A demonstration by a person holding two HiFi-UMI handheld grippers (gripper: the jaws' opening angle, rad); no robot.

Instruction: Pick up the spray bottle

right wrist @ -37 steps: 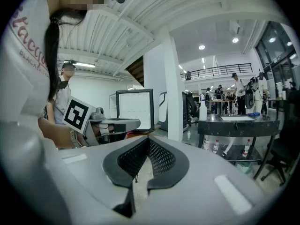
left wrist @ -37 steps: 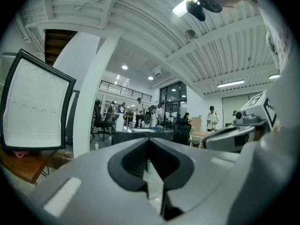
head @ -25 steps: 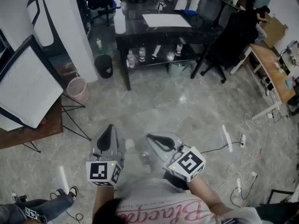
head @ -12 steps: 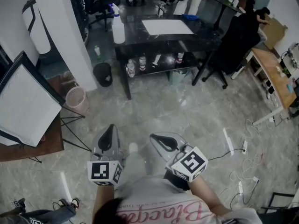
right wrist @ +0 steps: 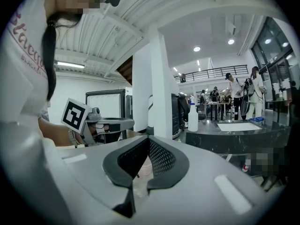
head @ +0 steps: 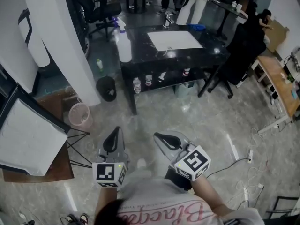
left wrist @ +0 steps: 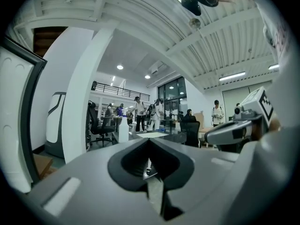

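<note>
The spray bottle [head: 124,43] stands upright, long axis vertical, on the far-left corner of the black desk [head: 211,55]. It is well apart from both tools, far ahead across open floor. It sits almost straight beyond my left hand-held gripper [head: 112,138] and off to the left of my right hand-held gripper [head: 164,138], so I judge the left to be better lined up. Both have jaws closed together on nothing. I can't read any label on the bottle, and the script on the shirt is upside down and only partly legible.
</note>
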